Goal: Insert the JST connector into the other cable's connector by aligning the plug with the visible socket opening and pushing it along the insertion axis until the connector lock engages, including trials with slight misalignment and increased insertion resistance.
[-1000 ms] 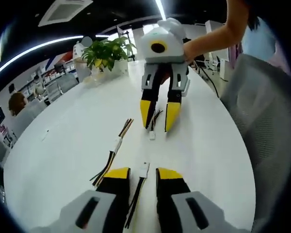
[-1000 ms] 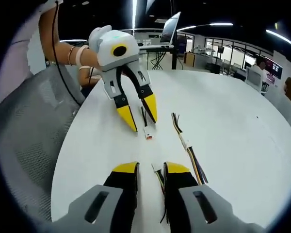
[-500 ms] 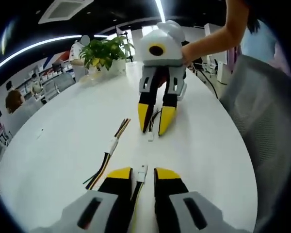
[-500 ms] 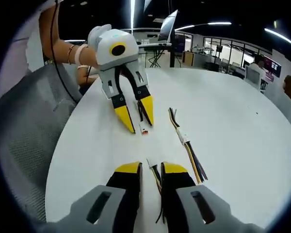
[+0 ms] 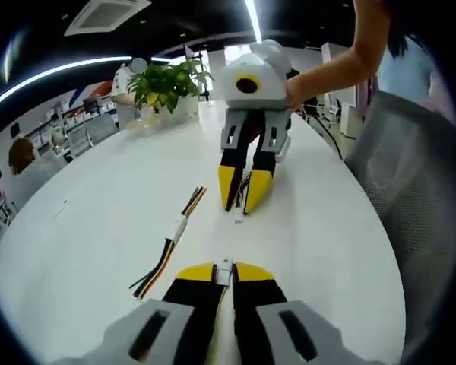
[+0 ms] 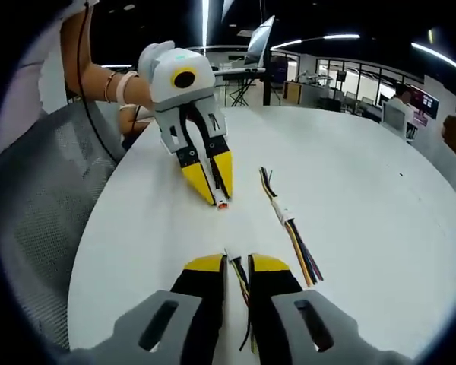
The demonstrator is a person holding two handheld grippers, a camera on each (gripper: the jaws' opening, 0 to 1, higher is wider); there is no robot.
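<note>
On the white table (image 5: pixel 99 228), two cables are held by closed jaws.
The left gripper (image 5: pixel 224 270) is clamped on a white connector (image 5: pixel 224 271) pointing far, toward the right gripper (image 5: pixel 242 199), clamped on the other connector (image 5: pixel 239 214). A spare cable (image 5: pixel 171 243) lies left.

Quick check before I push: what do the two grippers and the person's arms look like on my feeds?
Both grippers, left gripper and right gripper, match: white rounded housings, grey bodies, black fingers with yellow tips. The person's left wrist wears bracelets; a pale sleeve shows above the right arm.
</note>
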